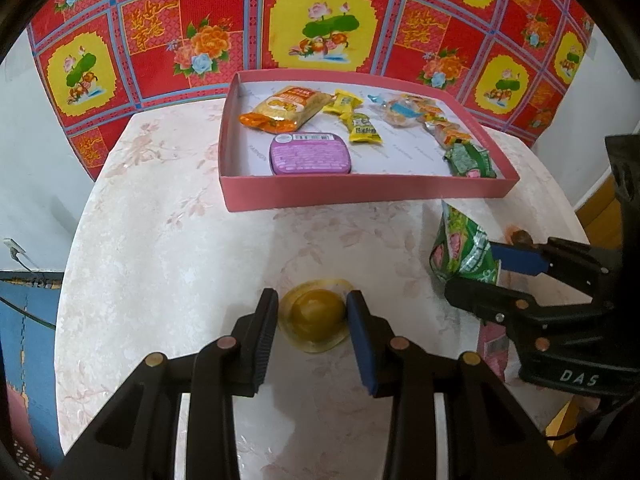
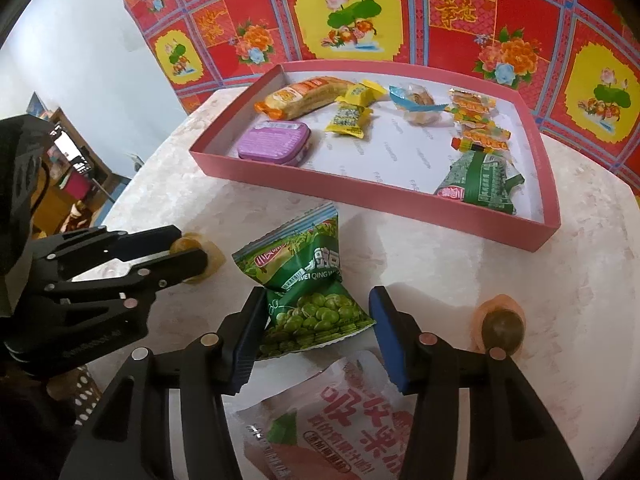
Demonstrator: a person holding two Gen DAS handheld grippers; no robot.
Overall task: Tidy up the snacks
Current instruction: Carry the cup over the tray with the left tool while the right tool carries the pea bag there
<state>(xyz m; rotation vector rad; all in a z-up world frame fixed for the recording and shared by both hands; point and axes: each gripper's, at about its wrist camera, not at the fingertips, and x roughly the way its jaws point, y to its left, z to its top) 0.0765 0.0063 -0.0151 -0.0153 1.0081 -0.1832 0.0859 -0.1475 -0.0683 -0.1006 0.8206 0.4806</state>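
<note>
A pink tray (image 1: 360,194) (image 2: 400,200) at the back of the table holds several snacks: an orange packet (image 1: 284,108), a purple tin (image 1: 310,153) (image 2: 274,142), yellow sweets (image 1: 362,128) and a green pack (image 1: 470,160). My left gripper (image 1: 312,316) (image 2: 188,254) is open around a round yellow jelly cup (image 1: 316,314) on the table, fingers either side. My right gripper (image 2: 318,326) (image 1: 480,272) is open around a green pea packet (image 2: 308,288) (image 1: 460,248), its left pad touching the pack.
A pink-and-white pouch (image 2: 332,416) lies under my right gripper. A brown sweet in a clear wrapper (image 2: 500,328) lies at the right. The table has a pale floral cloth (image 1: 180,240). A red patterned cloth (image 1: 320,20) hangs behind.
</note>
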